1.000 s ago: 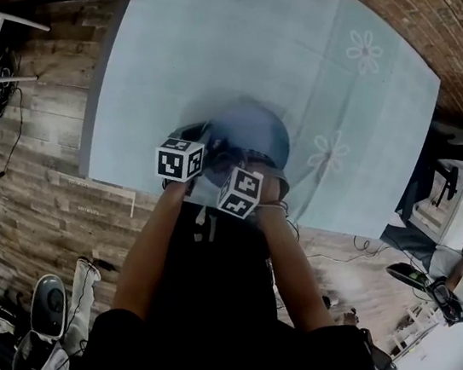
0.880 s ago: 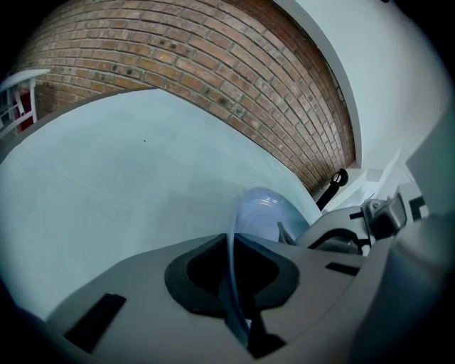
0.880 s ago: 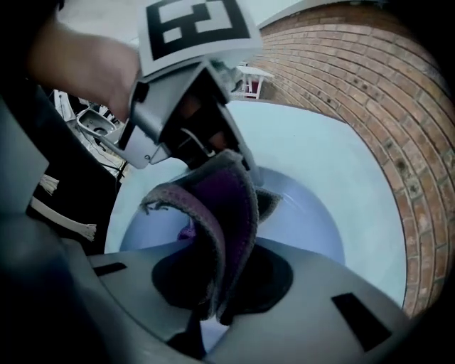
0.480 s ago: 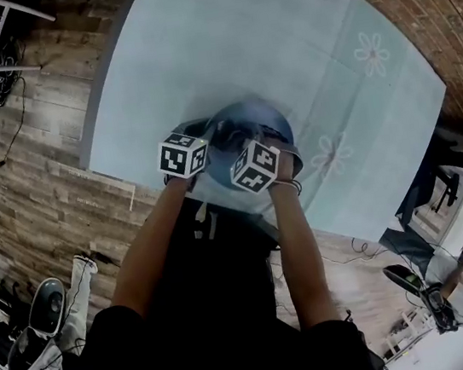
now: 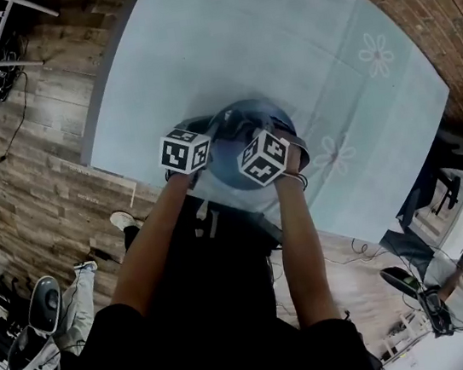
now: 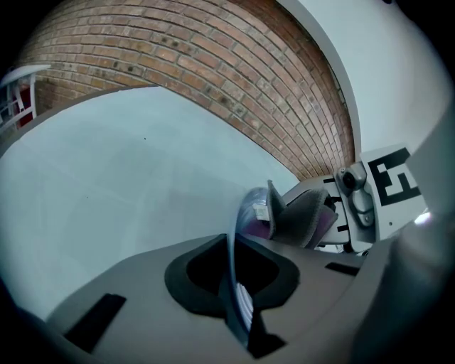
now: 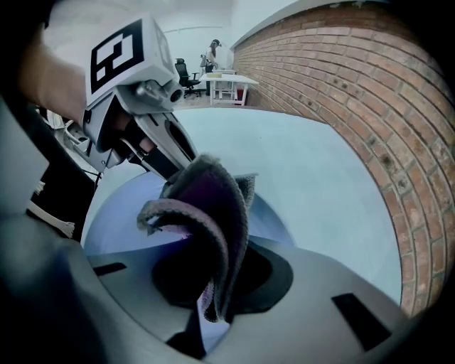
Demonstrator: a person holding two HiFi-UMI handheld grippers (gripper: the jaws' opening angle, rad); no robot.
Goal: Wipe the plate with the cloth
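- Table [image 5: 278, 35] under a pale blue cover, with a brick wall beyond it.
- Blue plate [image 5: 227, 167] sat near the table's front edge, before the person.
- Left gripper [image 6: 238, 302] was clamped on the plate's rim.
- Right gripper [image 7: 212, 302] was pinched tight on the cloth.
- Grey-purple cloth [image 7: 213, 202] was bunched and lay against the plate's face.

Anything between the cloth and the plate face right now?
Nothing visible. The cloth, clamped in the right gripper, hangs directly over the plate, which the left gripper grips by its rim. Whether cloth and plate actually touch is unclear.
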